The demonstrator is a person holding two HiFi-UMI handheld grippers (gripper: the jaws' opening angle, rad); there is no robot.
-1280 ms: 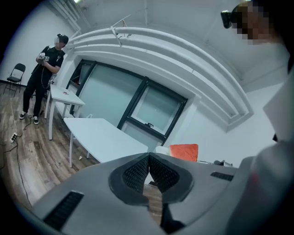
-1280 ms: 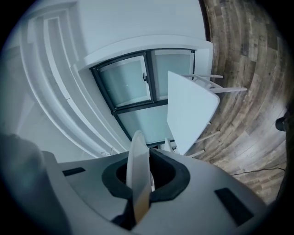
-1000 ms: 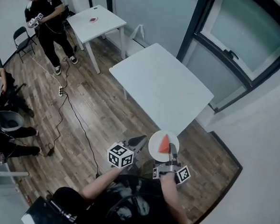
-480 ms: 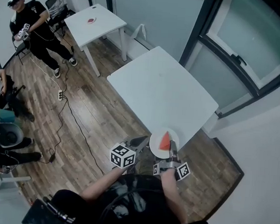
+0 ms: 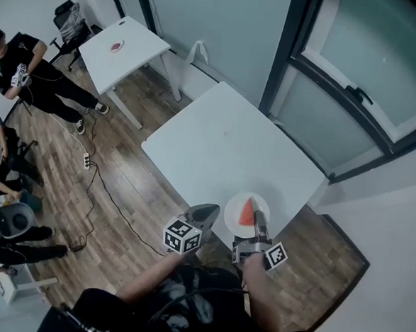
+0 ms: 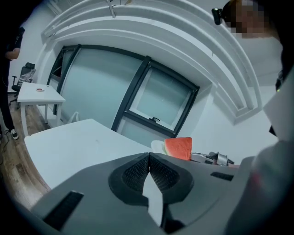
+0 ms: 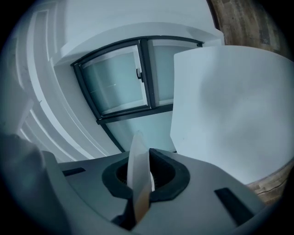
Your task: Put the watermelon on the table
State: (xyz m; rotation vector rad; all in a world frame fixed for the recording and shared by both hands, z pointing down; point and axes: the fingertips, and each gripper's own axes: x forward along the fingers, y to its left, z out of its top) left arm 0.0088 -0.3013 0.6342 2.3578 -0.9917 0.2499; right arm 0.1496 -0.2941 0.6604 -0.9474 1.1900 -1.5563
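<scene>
Since you walked up, the desk [image 5: 216, 148] has come closer, and the plate [image 5: 232, 212] with the watermelon [image 5: 247, 214] now hangs over its near corner, low in the middle of the frame. Your right claw [image 5: 259, 222] pinches the plate's rim. Your left claw [image 5: 208, 210] is pressed together, holding nothing. Bare desk lies ahead, so reach past the edge first.

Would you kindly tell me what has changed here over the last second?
The right gripper carried the plate with the watermelon forward, from off the table corner to above its near edge; the left gripper advanced alongside. Unchanged: right shut on the plate's rim, left shut and empty.
</scene>
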